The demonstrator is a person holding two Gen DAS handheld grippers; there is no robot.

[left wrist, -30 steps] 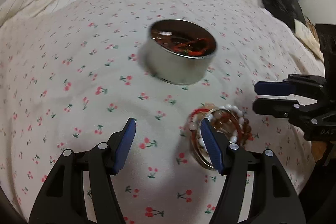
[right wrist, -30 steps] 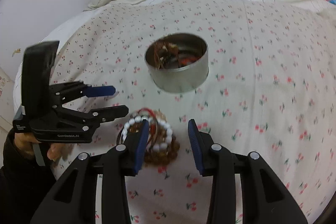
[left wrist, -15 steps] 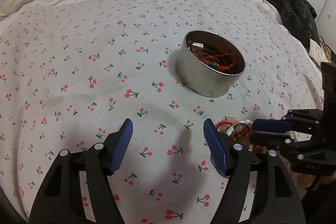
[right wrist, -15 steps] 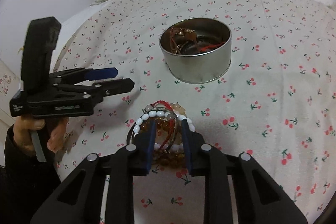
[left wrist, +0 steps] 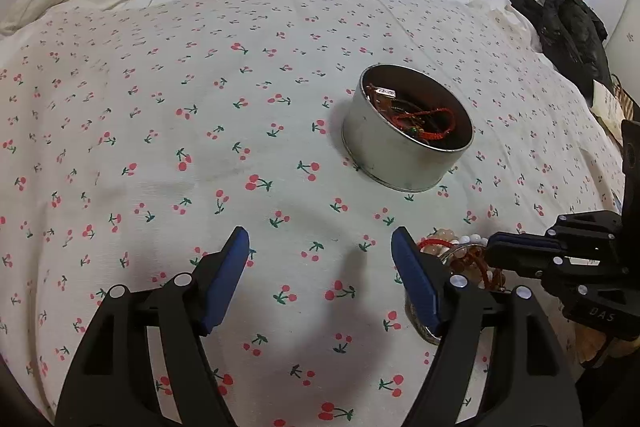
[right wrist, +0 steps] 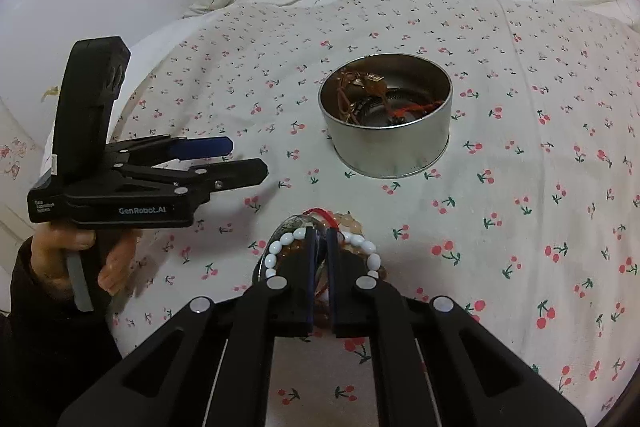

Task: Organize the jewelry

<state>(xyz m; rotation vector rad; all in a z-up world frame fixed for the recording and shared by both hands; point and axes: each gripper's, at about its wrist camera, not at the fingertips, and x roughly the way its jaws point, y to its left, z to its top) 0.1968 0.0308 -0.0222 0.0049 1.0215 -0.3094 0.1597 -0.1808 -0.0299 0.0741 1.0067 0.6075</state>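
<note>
1. Readable text: "GenRobot.AI" on the side of the left gripper; small white lettering at its rear too fine to read. "DAS" on the right gripper body in the left wrist view
2. Bracelet bundle (white beads, amber beads, red cord) lies on the cherry-print bedsheet, just in front of the round metal tin, not touching it
3. Right jaws clenched on the bundle, gap nearly nil; the part between the pads is hidden, and the near edge is cut off by the gripper body
4. Left jaws released, wide apart, holding nothing, hovering over the sheet beside the bundle
5. Tin holds a tangle of red cord and brown pieces; individual items hard to separate
6. Left hand wraps the gripper handle from below, dark sleeve at the wrist; right hand not visible
</note>
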